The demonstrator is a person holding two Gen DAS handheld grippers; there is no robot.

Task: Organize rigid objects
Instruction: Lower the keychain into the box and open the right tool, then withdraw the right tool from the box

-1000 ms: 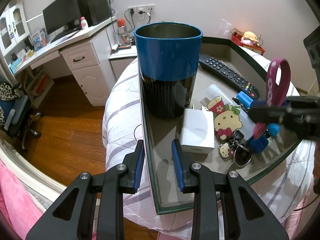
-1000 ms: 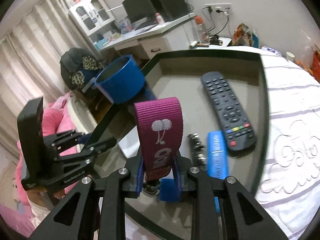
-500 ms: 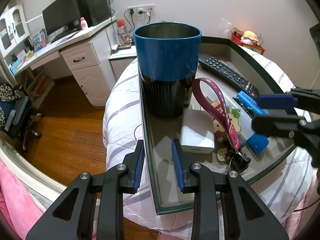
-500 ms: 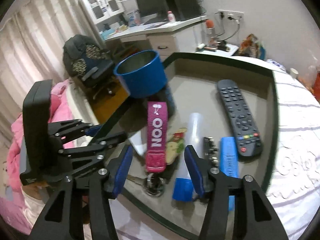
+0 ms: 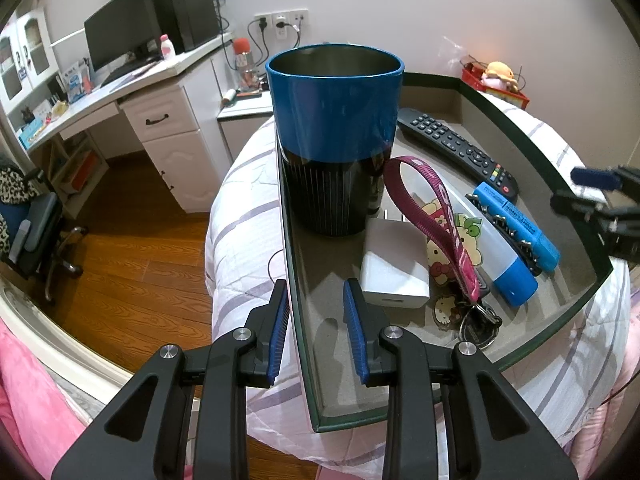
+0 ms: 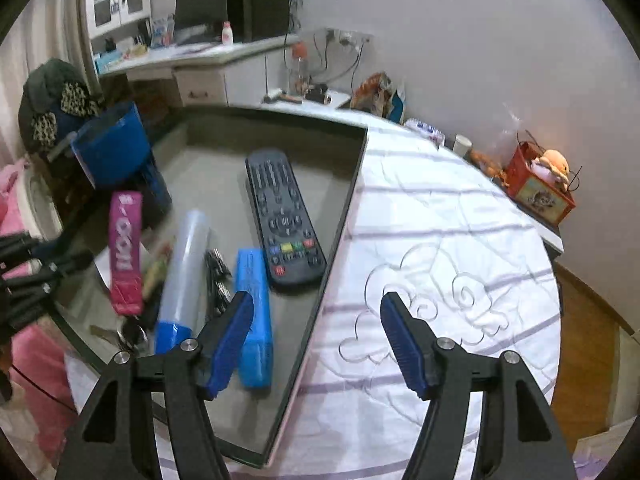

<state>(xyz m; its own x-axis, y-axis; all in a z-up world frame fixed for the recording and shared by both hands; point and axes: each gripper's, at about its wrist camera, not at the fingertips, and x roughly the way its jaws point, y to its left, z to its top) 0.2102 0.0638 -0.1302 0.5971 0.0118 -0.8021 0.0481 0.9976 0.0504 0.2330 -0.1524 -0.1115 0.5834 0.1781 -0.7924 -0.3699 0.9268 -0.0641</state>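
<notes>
The right gripper (image 6: 316, 340) has just been opening; its jaws stand wide with nothing between them, astride the tray (image 6: 340, 236) edge. The released magenta lanyard (image 6: 126, 248) lies in the tray to their left, beyond the blue marker (image 6: 252, 320), capped tube (image 6: 184, 276) and remote (image 6: 282, 216). The left gripper (image 5: 316, 328), jaws narrowly parted and not clamped, straddles the tray wall before the blue cup (image 5: 334, 132).

A glossy blue-and-black cup (image 5: 335, 136) with a bare brushed-metal inside stands on my glass-topped tray (image 5: 320, 344), whose floor looks matt grey. Beside it lie a smooth white plastic charger (image 5: 394, 268), a woven magenta cloth strap (image 5: 436, 220) and shiny metal keys (image 5: 478, 326). Farther right sit a matt black plastic remote (image 6: 282, 216), a frosted translucent tube (image 6: 186, 264) with a glossy blue cap, and a blue plastic highlighter (image 6: 253, 316). Quilted white cloth covers the bed (image 6: 440, 264); the floor (image 5: 132, 248) is polished wood.
</notes>
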